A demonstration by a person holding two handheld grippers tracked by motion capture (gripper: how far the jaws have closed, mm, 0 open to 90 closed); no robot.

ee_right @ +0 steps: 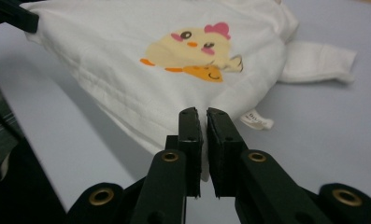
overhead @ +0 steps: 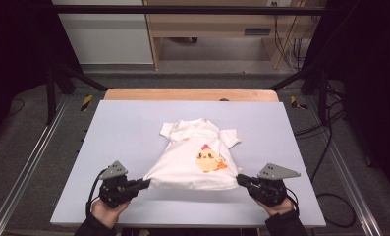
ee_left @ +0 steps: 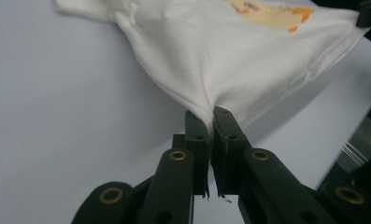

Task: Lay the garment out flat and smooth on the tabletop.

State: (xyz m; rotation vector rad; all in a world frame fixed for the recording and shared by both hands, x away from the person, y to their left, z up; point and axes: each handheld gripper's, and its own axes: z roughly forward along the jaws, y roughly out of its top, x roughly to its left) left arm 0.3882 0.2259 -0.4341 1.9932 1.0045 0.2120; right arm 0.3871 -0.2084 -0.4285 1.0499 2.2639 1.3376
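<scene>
Surface: pale grey table [overhead: 133, 128], with floor, cables and a wooden shelf beyond its far edge.
Landmark: white shirt [overhead: 195, 169] with a chick print [overhead: 208, 160], lying just right of the table's middle.
Left gripper [overhead: 144, 184]: at the shirt's near-left hem corner, jaws pressed together on the cloth [ee_left: 210, 122].
Right gripper [overhead: 241, 180]: at the near-right hem corner, jaws pinching the hem [ee_right: 203, 116], just left of the side label [ee_right: 257, 120].
Why held so: two corner pinches stretch the hem taut, probably to spread or fold the shirt.
Pointing: collar away from the person, hem toward them.
Long axis: near to far, leaning slightly right.
</scene>
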